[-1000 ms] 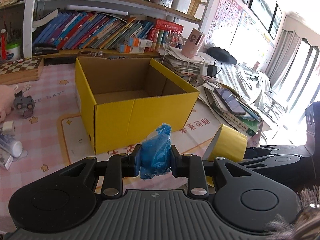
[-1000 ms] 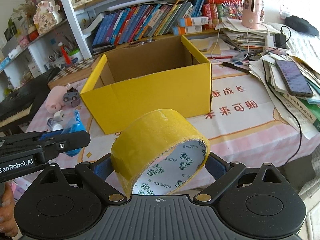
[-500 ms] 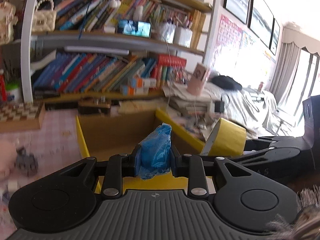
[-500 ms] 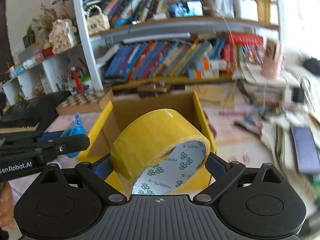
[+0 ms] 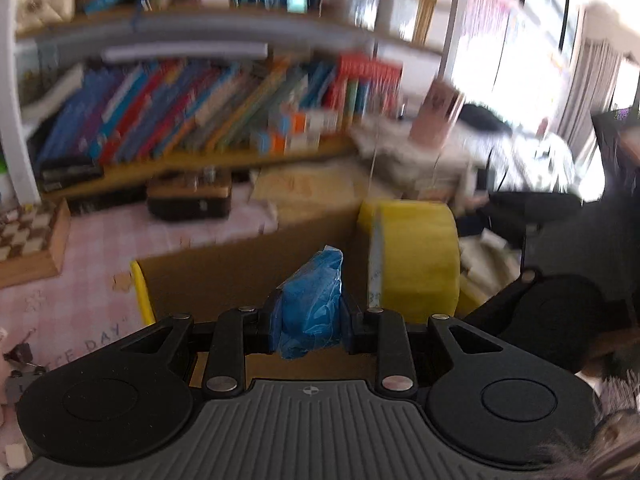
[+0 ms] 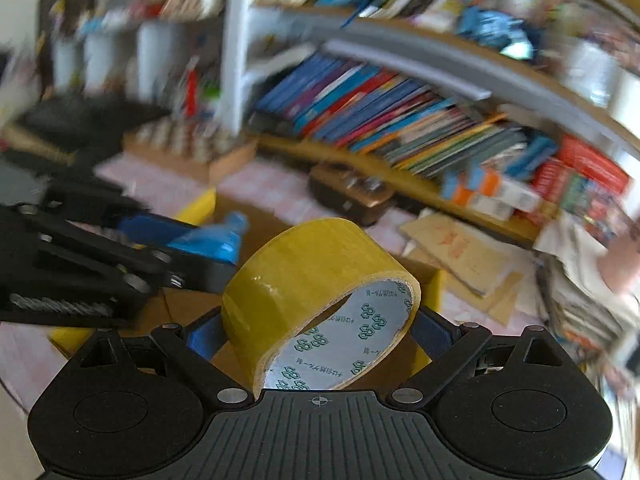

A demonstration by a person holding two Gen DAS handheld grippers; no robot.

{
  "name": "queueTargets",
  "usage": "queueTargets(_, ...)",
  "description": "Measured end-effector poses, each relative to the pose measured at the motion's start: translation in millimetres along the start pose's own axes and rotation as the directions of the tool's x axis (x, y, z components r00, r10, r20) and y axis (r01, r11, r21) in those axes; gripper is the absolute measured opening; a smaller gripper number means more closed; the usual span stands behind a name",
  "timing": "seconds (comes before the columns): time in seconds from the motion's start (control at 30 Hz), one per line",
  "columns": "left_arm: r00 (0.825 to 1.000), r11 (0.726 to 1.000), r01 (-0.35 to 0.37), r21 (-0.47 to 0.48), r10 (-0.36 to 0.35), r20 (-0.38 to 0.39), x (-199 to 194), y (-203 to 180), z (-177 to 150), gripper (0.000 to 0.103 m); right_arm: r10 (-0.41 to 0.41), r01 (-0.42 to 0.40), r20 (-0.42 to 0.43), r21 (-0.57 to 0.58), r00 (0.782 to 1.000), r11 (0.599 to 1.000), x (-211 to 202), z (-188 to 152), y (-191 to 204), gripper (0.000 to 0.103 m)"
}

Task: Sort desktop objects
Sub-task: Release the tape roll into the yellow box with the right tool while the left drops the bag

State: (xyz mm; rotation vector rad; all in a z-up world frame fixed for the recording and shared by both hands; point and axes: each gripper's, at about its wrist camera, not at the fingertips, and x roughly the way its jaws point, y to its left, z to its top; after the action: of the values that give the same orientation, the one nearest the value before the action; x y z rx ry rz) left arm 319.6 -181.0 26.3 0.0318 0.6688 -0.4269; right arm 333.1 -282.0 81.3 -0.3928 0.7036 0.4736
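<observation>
Blurry bookshelf (image 5: 208, 92) bkgd; blue packet (image 5: 311, 307) btwn left fingers (image 5: 267, 320).

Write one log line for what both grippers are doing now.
left gripper: shut on blue packet | right gripper: shut on yellow tape roll | both over yellow box

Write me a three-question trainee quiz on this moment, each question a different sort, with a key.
1. True or false: the left gripper is shut on the blue plastic packet.
2. Multiple choice: what does the right gripper hold? A) a chessboard B) a roll of yellow tape C) a phone
3. Fill in: both grippers are over the open yellow ____.

Key: 1 true; 2 B; 3 cardboard box.
</observation>
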Motion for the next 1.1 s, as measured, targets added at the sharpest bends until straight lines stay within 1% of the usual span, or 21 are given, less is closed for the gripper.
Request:
queueTargets(0.1,0.996,0.999,-0.027,0.022,0.029,-0.080,28,4,-1,0.026,0.059,-0.066,-0.090,-0.083,0.994,0.994,31,2,1,0.097)
queueTargets(0.2,0.989,0.998,-0.036,0.044,0.042,-0.138,49,7,0,0.026,0.084,-0.112,-0.164,-0.172,0.983,0.979,54,4,5,0.097)
queueTargets(0.23,0.985,0.998,-0.038,0.046,0.045,-0.167,55,9,2,0.026,0.081,-0.119,-0.184,-0.205,0.980,0.972,60,5,6,0.097)
queueTargets(0.3,0.983,0.997,-0.038,0.071,0.050,-0.177,59,9,5,0.026,0.078,-0.136,-0.221,-0.262,0.972,0.955,73,8,9,0.097)
queueTargets(0.37,0.975,0.996,-0.039,0.075,0.055,-0.214,66,13,7,0.026,0.069,-0.145,-0.249,-0.301,0.966,0.943,83,10,10,0.097)
queueTargets(0.4,0.972,0.998,-0.029,0.060,0.042,-0.233,69,15,8,0.026,0.061,-0.144,-0.260,-0.314,0.964,0.938,88,10,10,0.097)
queueTargets(0.47,0.968,0.998,-0.024,0.050,0.035,-0.248,71,17,8,0.027,0.038,-0.123,-0.264,-0.312,0.964,0.942,95,9,5,0.097)
queueTargets(0.5,0.966,0.999,-0.018,0.049,0.030,-0.256,72,16,7,0.028,0.037,-0.121,-0.272,-0.300,0.962,0.946,98,8,2,0.097)
queueTargets(0.57,0.966,0.998,-0.022,0.052,0.034,-0.257,70,14,6,0.027,0.059,-0.145,-0.302,-0.269,0.951,0.952,101,9,-4,0.097)
queueTargets(0.63,0.963,0.999,-0.025,0.029,0.032,-0.269,71,16,5,0.028,0.076,-0.164,-0.293,-0.288,0.953,0.944,98,8,-4,0.097)
queueTargets(0.73,0.957,0.999,-0.024,-0.024,0.016,-0.290,73,16,2,0.032,0.055,-0.166,-0.289,-0.373,0.956,0.913,98,3,1,0.097)
queueTargets(0.77,0.954,0.999,-0.030,-0.023,0.022,-0.300,75,13,1,0.032,0.055,-0.168,-0.285,-0.390,0.957,0.905,98,3,2,0.097)
queueTargets(0.8,0.954,0.999,-0.040,-0.008,0.036,-0.299,74,10,1,0.032,0.053,-0.167,-0.275,-0.410,0.960,0.897,96,1,3,0.097)
queueTargets(0.87,0.952,0.999,-0.045,-0.003,0.042,-0.303,75,5,1,0.033,0.043,-0.162,-0.266,-0.446,0.963,0.880,96,-1,5,0.097)
queueTargets(0.9,0.952,0.999,-0.052,0.000,0.049,-0.303,75,4,1,0.038,0.039,-0.161,-0.266,-0.453,0.963,0.877,96,-1,6,0.097)
queueTargets(0.93,0.953,0.998,-0.065,0.005,0.063,-0.296,74,4,1,0.041,0.034,-0.156,-0.265,-0.454,0.964,0.877,97,-1,6,0.098)
queueTargets(0.97,0.955,0.997,-0.081,-0.001,0.077,-0.287,73,5,2,0.049,0.030,-0.151,-0.263,-0.456,0.964,0.877,98,0,6,0.098)
queueTargets(1.03,0.960,0.996,-0.083,-0.020,0.075,-0.269,70,8,4,0.052,0.020,-0.142,-0.259,-0.464,0.966,0.874,99,1,6,0.098)
queueTargets(1.1,0.967,0.996,-0.086,-0.011,0.081,-0.240,66,6,4,0.057,0.030,-0.146,-0.242,-0.478,0.970,0.866,96,0,8,0.098)
